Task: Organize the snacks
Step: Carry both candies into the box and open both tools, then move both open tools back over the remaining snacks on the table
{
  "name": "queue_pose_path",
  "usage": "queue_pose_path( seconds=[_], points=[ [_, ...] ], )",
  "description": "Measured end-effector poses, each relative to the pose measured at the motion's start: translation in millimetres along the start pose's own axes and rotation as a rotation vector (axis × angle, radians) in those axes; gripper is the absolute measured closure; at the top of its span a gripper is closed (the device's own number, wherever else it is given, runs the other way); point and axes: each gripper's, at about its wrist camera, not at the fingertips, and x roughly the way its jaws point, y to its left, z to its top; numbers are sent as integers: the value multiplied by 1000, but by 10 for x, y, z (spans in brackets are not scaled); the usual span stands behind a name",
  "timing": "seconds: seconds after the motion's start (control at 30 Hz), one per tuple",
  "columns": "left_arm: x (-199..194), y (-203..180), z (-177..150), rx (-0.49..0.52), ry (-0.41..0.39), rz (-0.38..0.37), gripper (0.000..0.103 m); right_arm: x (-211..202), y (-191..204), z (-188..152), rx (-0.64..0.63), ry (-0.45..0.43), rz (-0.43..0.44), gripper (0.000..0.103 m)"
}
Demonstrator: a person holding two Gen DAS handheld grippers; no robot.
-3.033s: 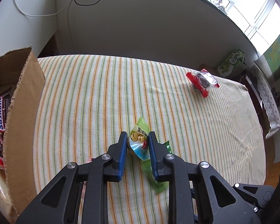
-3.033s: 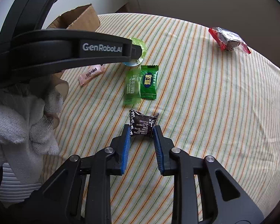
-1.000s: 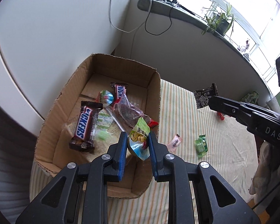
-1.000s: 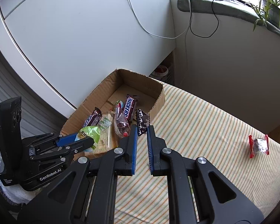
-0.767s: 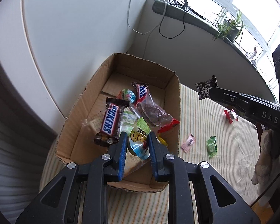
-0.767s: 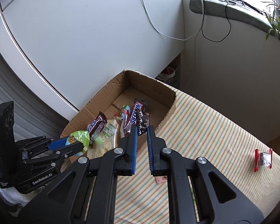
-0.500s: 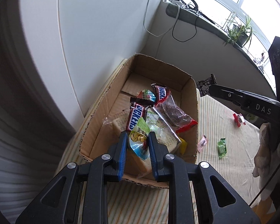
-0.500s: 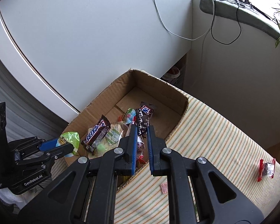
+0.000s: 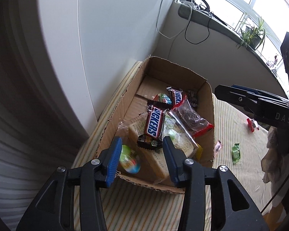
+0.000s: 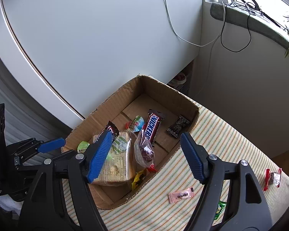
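A cardboard box (image 9: 210,104) (image 10: 113,104) holds several snacks, among them Snickers bars (image 9: 154,123) (image 10: 152,127). My left gripper (image 9: 141,160) is open above the box's near end. The green jelly cup (image 9: 129,159) (image 10: 82,146) is blurred just below its left finger, inside the box. My right gripper (image 10: 145,157) is open above the box. The black candy (image 10: 178,127) lies on the box floor at the far right corner; it also shows in the left wrist view (image 9: 192,98).
On the striped tablecloth (image 10: 231,144) outside the box lie a pink candy (image 10: 181,194) (image 9: 218,146), a green candy (image 9: 235,153) (image 10: 219,209) and a red-wrapped snack (image 10: 272,178) (image 9: 252,124). A white wall and a windowsill with cables stand behind the box.
Both grippers have opened. The green jelly cup has dropped from the left gripper into the box, and the black candy has dropped from the right gripper into the box's far corner.
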Motion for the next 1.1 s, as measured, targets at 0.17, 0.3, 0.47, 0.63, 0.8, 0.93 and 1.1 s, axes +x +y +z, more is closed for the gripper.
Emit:
queue_pose_path(
  seconds=[0.17,0.3,0.47,0.63,0.8,0.93,1.1],
  points=[
    [-31,-36,17,8,-8,-1,60,-19,-4,-29,5,10,-25,24],
    [-74,-90,22,23,-18,-1,60,-37,-3,-71,2,7,-46,24],
    [-101,-146,16,37,-27,-1,60,-140,-33,-164,3,-12,-54,24],
    [-132,-240,-12,47,-27,-10,60,-317,-174,-304,23,-29,-80,24],
    [-162,-409,-68,73,-25,-37,60,-561,-536,-526,115,-36,-86,24],
    [-154,-600,-97,107,-14,-65,60,-744,-913,-765,213,-23,-124,24],
    [-89,-900,-155,146,13,-106,60,-892,-1413,-1112,320,27,-176,24]
  ],
)
